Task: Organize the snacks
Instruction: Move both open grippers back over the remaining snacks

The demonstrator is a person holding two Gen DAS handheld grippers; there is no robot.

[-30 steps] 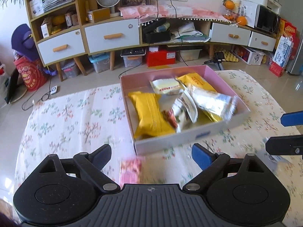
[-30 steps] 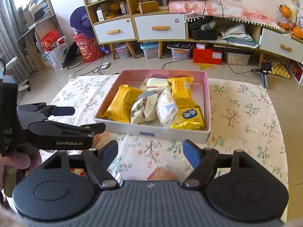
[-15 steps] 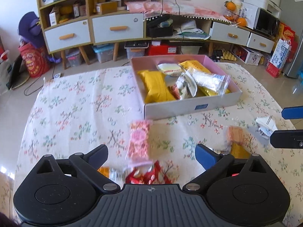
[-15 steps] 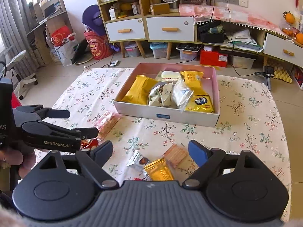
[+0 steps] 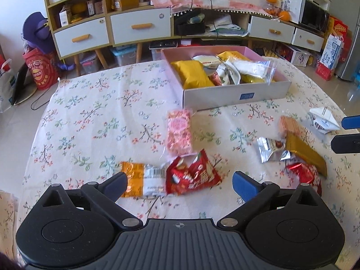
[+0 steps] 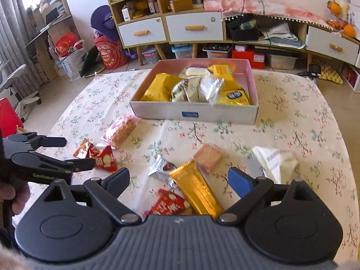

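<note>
On the floral tablecloth, as seen from the left wrist, the left gripper is shown with its fingers spread wide and nothing clamped. A crinkled red foil snack packet lies directly between and just ahead of the fingertips, its long axis running crosswise. An orange-and-white wrapper touches it on the left; a pink speckled clear-wrapped bar lies beyond, pointing towards the pink-lined white cardboard box.

From the right wrist, the right gripper is shown with jaws opening and nothing between the pads. A long gold foil packet lies between the fingers, its axis roughly along their line. This hand is judged nearer to it. Eight loose snacks are counted on the cloth; about six are counted in the box.
</note>
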